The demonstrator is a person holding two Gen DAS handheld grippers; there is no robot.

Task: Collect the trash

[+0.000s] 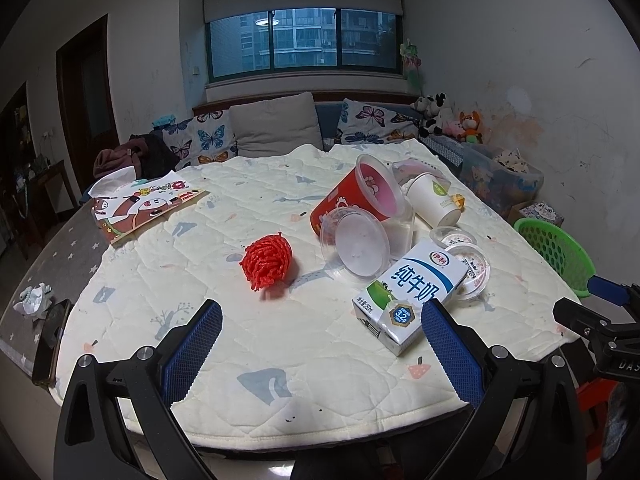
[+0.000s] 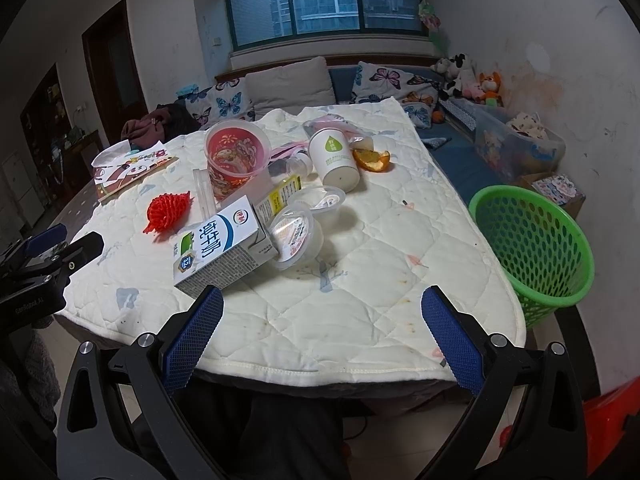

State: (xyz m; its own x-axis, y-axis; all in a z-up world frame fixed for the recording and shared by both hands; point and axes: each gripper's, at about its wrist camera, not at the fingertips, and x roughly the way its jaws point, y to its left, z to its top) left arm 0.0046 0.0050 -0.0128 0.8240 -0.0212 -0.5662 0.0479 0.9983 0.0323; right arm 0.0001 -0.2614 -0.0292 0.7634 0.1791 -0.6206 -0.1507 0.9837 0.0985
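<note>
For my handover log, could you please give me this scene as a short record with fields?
Surface: table under a cream quilted cover
Bin: green perforated plastic basket, beside the table's right edge
Nearest trash: blue-and-white milk carton, lying on its side
Other trash: red foam fruit net; tipped red plastic tub; white paper cup on its side; orange peel
Left tongs: open, empty
Right tongs: open, empty

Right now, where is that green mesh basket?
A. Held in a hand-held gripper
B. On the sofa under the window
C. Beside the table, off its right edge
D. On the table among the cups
C: the green mesh basket stands beside the quilted table, off its right edge, with no hand-held gripper touching it.
</note>
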